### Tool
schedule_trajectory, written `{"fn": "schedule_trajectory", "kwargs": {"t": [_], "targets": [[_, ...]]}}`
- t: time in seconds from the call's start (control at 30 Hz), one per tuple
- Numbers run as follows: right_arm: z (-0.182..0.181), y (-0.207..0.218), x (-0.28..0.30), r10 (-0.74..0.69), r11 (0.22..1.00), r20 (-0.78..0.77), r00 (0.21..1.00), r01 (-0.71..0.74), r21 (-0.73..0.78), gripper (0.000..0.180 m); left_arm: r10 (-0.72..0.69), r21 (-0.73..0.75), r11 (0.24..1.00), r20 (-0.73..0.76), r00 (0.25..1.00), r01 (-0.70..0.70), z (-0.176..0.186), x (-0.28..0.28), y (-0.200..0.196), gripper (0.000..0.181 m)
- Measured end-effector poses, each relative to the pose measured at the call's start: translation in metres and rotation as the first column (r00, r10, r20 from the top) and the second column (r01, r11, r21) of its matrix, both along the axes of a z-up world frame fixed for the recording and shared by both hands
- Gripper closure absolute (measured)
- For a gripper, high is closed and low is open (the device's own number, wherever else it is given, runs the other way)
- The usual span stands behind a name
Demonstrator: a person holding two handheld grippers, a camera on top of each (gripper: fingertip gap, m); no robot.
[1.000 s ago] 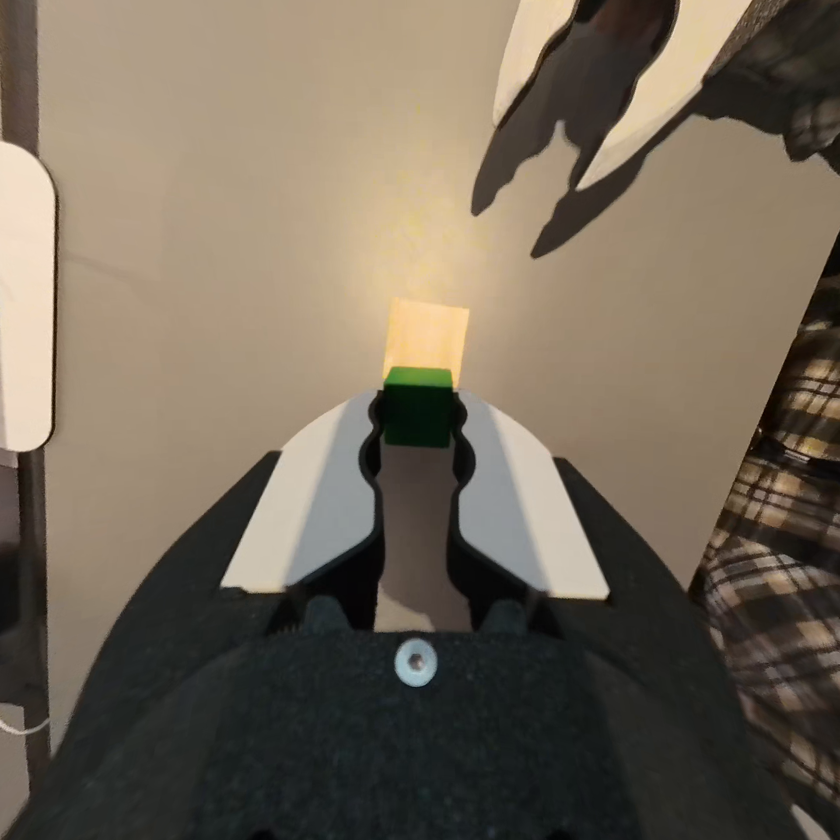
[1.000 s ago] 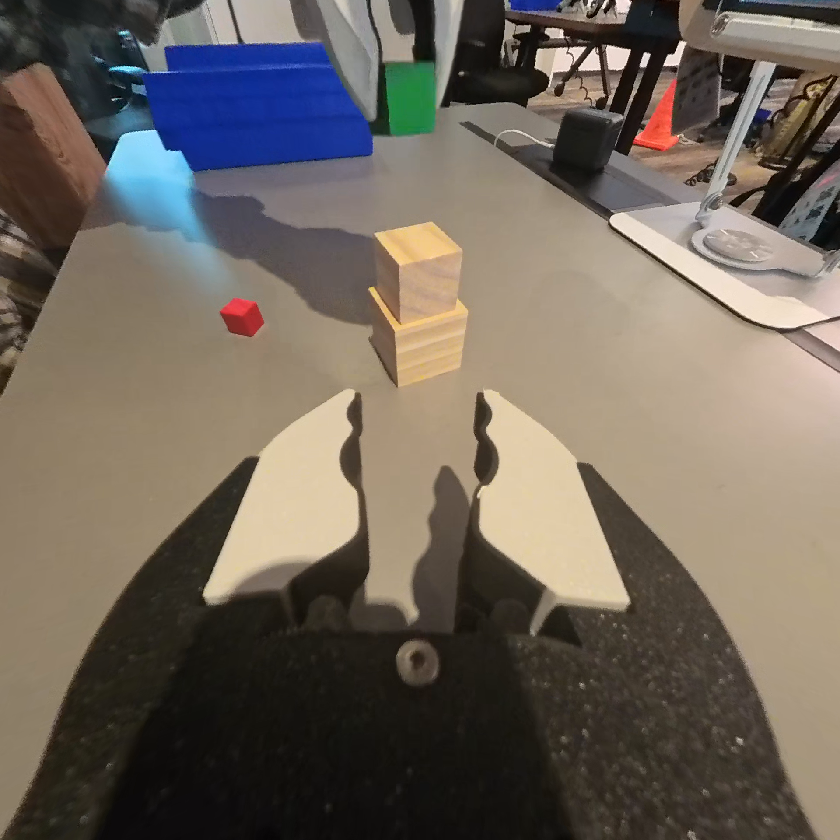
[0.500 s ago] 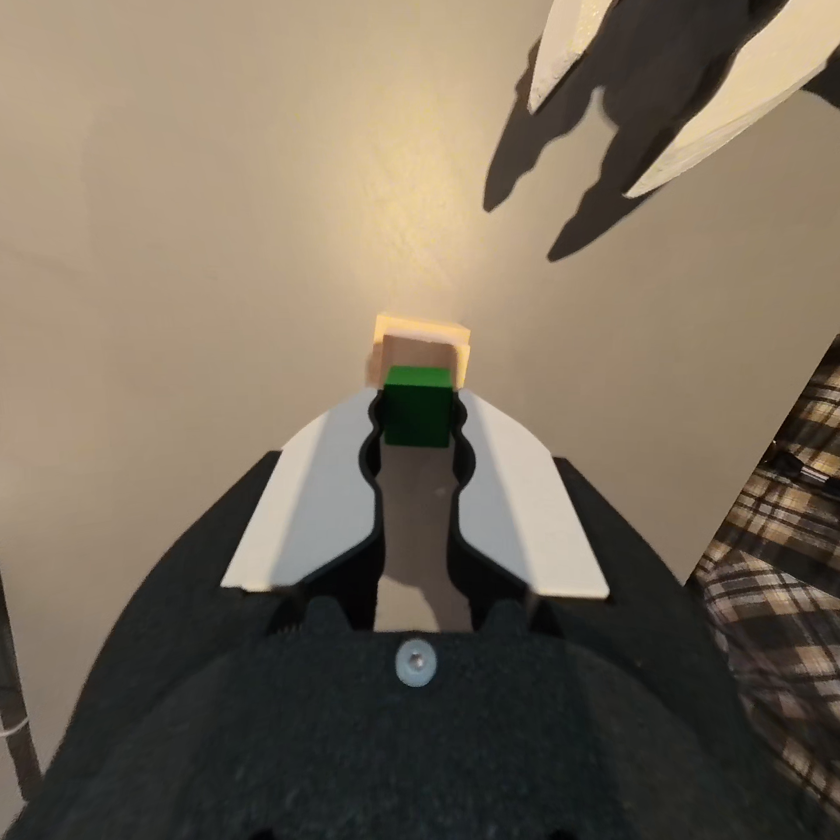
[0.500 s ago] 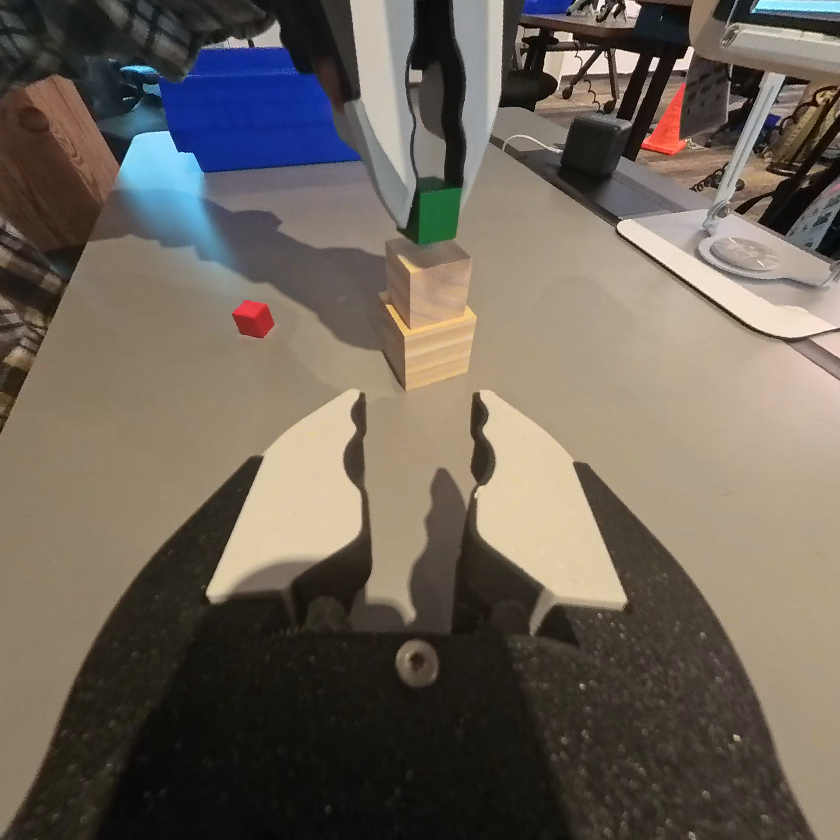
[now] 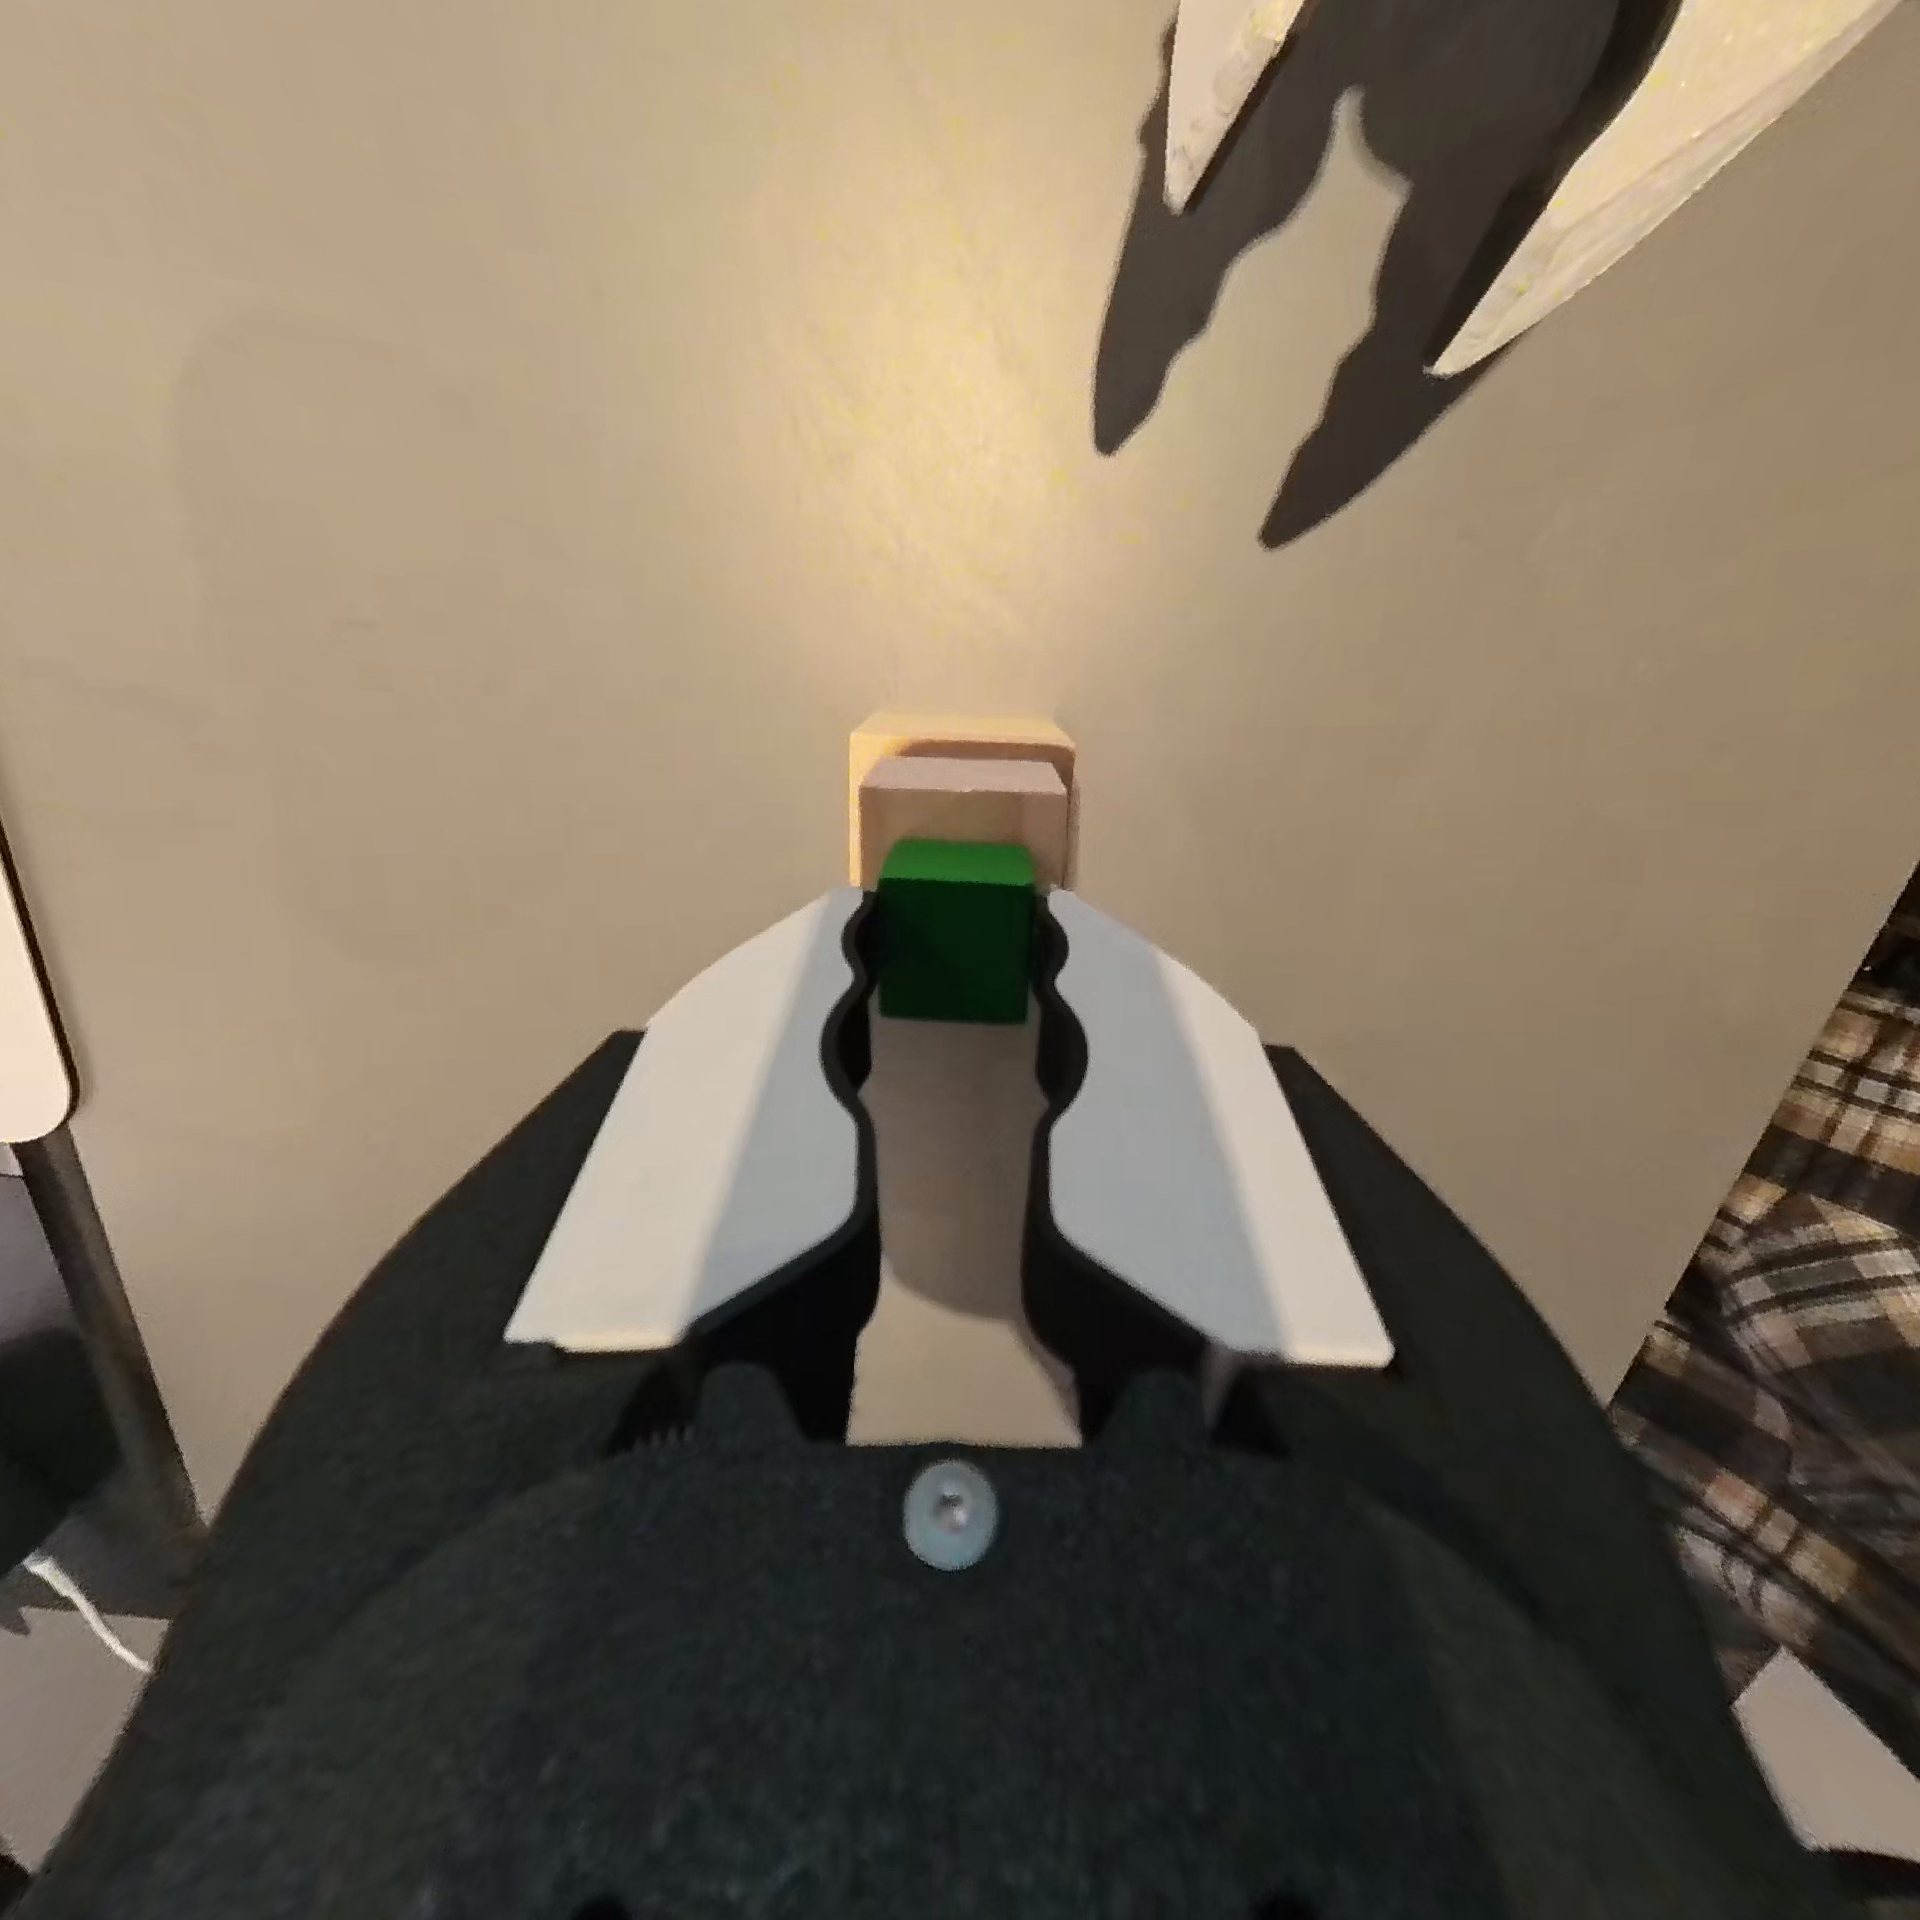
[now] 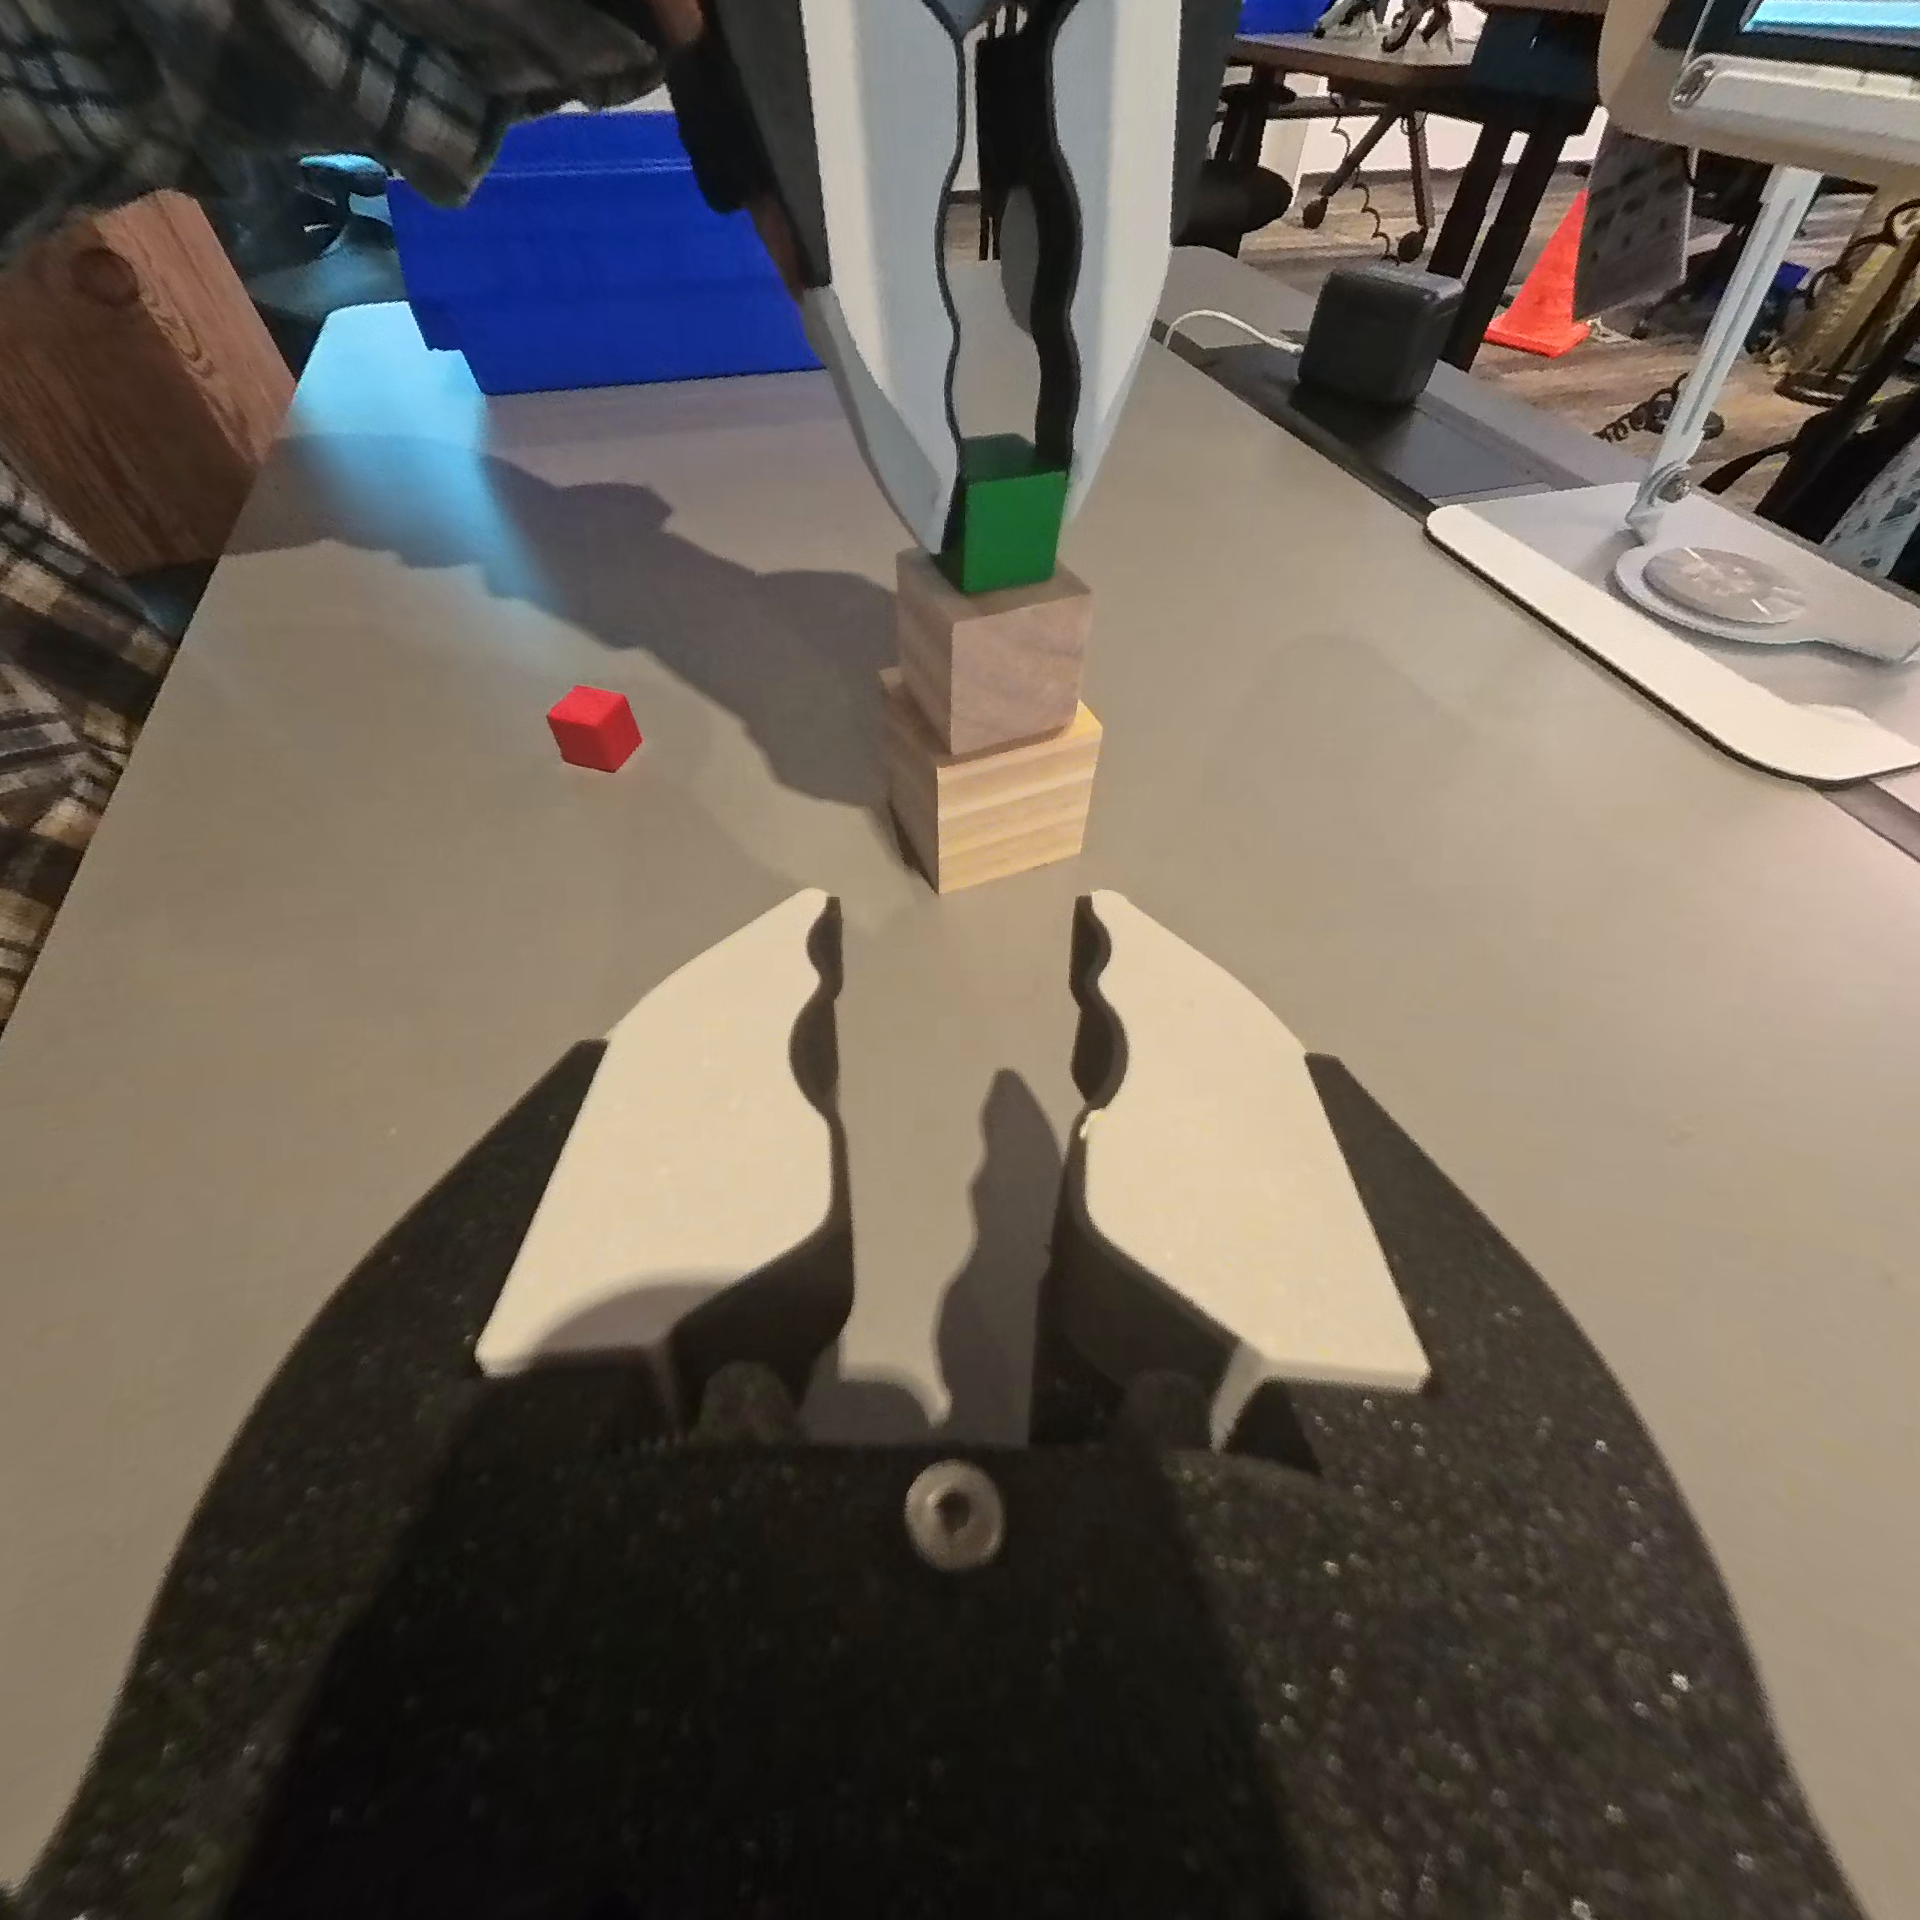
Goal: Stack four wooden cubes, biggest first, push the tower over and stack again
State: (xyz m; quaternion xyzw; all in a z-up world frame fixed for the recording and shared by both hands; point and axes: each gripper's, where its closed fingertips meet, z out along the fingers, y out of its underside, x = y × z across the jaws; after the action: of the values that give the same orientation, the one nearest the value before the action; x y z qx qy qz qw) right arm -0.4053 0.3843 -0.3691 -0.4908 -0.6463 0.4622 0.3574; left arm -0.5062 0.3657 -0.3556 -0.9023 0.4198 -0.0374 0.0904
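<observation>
My left gripper points straight down and is shut on a green cube. In the right wrist view the green cube rests on or just above the middle wooden cube, which sits askew on the biggest wooden cube. The left gripper hangs over that stack. A small red cube lies on the grey table left of the stack. My right gripper is open and empty, low over the table just in front of the stack.
A blue bin stands at the table's far end, a wooden block at far left. A white lamp base on a mat and a dark box are at right. A plaid sleeve is at the table's edge. Spacing between my two grippers at the tips: around 11 cm.
My left gripper has come down with the green cube from high above the stack to the top of the middle cube. My right gripper has barely moved.
</observation>
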Motion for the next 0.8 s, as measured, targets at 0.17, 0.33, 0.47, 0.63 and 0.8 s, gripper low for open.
{"fn": "schedule_trajectory", "kwargs": {"t": [0.17,0.33,0.47,0.63,0.8], "targets": [[-0.001,-0.001,0.0,0.004,1.0,0.005,1.0,-0.004,-0.002,0.138,-0.004,0.003,1.0,0.001,1.0,0.004,0.0,0.003,0.001,0.153],[-0.001,0.0,-0.001,0.002,1.0,0.006,1.0,-0.002,-0.006,0.137,-0.009,0.005,1.0,0.002,1.0,0.009,-0.001,0.003,0.0,0.153],[-0.001,0.0,-0.001,0.0,1.0,0.005,1.0,0.0,-0.006,0.134,-0.014,0.011,1.0,-0.014,1.0,0.014,-0.003,0.001,0.001,0.147],[0.0,0.0,0.0,-0.004,1.0,-0.003,1.0,0.004,-0.005,0.132,-0.026,0.056,0.998,0.005,1.0,0.026,0.008,-0.001,0.002,0.131],[0.003,0.0,0.001,-0.004,1.0,-0.014,1.0,0.004,-0.004,0.131,-0.061,0.244,0.97,0.147,0.987,0.023,0.053,-0.014,-0.011,0.113]]}}
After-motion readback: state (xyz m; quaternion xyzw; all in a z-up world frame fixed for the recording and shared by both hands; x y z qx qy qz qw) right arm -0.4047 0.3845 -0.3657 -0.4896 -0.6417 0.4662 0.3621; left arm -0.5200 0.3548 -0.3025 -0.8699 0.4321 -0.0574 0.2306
